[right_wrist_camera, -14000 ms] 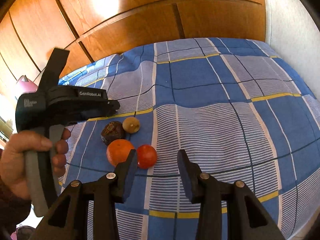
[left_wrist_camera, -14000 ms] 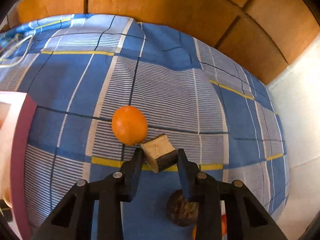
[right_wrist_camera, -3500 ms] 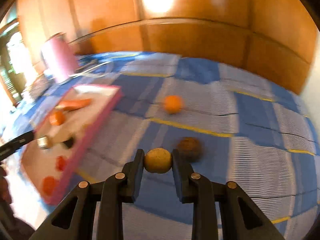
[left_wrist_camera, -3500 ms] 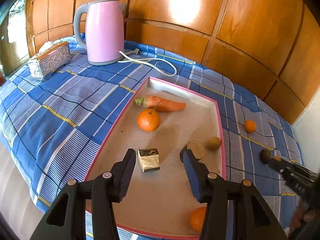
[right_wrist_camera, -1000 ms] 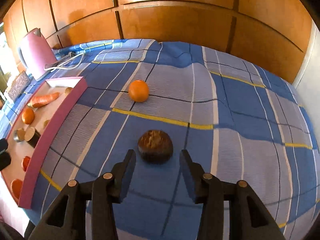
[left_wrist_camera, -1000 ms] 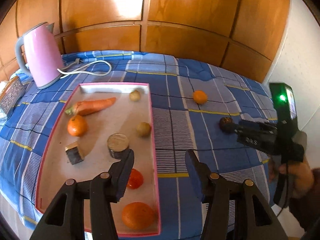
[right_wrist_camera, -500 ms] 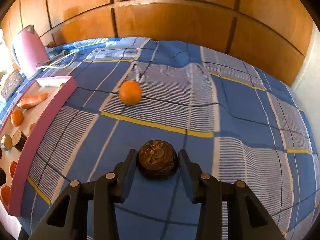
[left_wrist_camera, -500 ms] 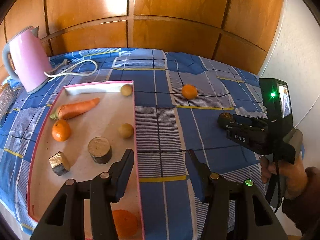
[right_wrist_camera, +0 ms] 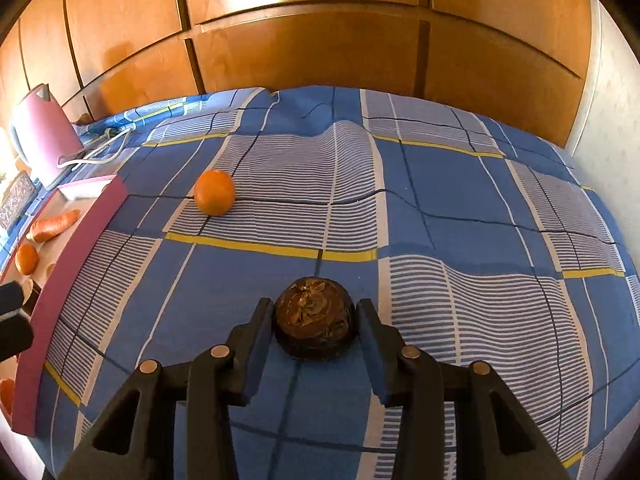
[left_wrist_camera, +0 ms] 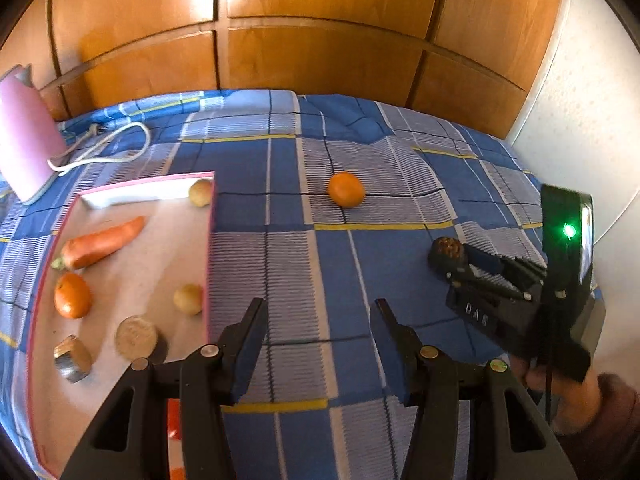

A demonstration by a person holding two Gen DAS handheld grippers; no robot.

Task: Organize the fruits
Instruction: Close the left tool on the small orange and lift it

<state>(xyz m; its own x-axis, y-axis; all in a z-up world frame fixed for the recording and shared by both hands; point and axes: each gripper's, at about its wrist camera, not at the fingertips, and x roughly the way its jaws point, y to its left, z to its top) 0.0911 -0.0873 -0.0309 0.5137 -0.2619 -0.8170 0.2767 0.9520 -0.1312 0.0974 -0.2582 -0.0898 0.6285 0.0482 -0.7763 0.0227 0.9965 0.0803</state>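
Wood-panel wall at the back, white wall to the right; work surface is a blue plaid cloth (right_wrist_camera: 460,208) w/ yellow lines, rumpled in places.

Right gripper (right_wrist_camera: 316,322): a dark brown fruit (right_wrist_camera: 315,324) sits on the cloth right between the fingertips. It's squat and round, no real long axis; wrinkled, flaky top faces up and toward the cam. Both fingers look to be touching its sides, left & right, so jaws are closed onto it or v. nearly – fruit rests on the cloth, not lifted. Left wrist view shows the same: brown fruit (left_wrist_camera: 447,251) at the tip of the right gripper (left_wrist_camera: 454,258), held by a hand (left_wrist_camera: 560,396) at lower right.

Left gripper (left_wrist_camera: 318,312): jaws wide apart, nothing between them, hovering over cloth just right of the pink-rimmed tray (left_wrist_camera: 209,240).

A loose orange (right_wrist_camera: 214,192) lies on the cloth, well apart from the brown fruit, beyond it and to the left, between it and the tray's far corner.

In the tray: carrot (left_wrist_camera: 102,242) lying diagonal, thin tip toward far right, leafy end near left; a small orange (left_wrist_camera: 72,295); two small tan round fruits (left_wrist_camera: 188,299) and (left_wrist_camera: 201,193), the second in the far corner; a round cut stump piece (left_wrist_camera: 136,338); a block-shaped piece (left_wrist_camera: 73,358). Something orange-red at the near end, mostly hidden by the left gripper.

Pink kettle (left_wrist_camera: 24,148) w/ white cord (left_wrist_camera: 116,148) far left.
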